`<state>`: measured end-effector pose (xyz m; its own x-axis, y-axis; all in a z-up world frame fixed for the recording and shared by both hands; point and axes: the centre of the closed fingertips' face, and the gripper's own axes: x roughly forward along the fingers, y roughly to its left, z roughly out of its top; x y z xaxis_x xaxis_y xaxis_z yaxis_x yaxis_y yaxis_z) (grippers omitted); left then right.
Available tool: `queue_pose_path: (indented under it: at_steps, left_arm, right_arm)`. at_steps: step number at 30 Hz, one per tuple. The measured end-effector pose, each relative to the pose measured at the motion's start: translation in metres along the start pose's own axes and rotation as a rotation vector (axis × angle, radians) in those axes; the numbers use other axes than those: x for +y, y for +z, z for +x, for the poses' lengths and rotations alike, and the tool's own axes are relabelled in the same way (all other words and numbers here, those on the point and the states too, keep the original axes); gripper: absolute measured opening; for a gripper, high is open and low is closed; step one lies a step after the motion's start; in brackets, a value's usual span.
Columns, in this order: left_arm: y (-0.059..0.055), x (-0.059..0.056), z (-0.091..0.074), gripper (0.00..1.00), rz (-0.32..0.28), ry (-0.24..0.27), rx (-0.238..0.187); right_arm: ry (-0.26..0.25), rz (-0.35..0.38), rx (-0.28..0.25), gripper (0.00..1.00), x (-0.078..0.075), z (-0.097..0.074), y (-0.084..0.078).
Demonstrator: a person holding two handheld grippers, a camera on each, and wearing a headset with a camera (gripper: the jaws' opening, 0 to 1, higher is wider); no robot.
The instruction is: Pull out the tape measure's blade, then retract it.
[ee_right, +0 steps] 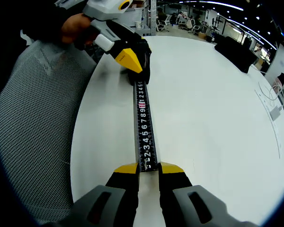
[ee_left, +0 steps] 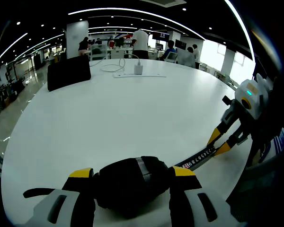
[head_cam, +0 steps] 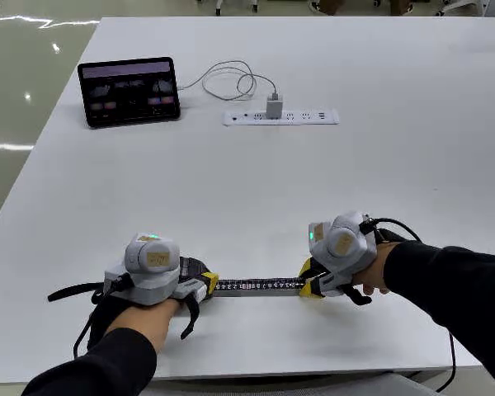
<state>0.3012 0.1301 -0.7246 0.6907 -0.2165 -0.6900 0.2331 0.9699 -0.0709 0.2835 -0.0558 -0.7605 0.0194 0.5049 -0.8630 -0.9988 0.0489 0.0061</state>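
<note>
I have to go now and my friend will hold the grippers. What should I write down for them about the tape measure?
The left gripper is shut on the tape measure, holding its black case on the table.
The right gripper is shut on the tip of the blade.
The blade is out and stretched straight between the two grippers.
Done: pulling the blade out.
Left to do: let the blade slide back into the case.

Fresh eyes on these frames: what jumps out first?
The numbered blade runs straight between the two claws, along the near edge of the table. The left claw clamps the black case; the right claw pinches the blade's tip. Far back sit a dark tablet and a power strip.
</note>
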Motion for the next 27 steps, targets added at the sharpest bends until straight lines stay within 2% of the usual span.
queue_pose_path:
  at_steps: [27]
  left_arm:
    - [0.000,0.000,0.000,0.59,0.000,0.000,-0.002]
  right_arm:
    - [0.001,0.021,-0.033,0.11,0.001,0.007,0.012]
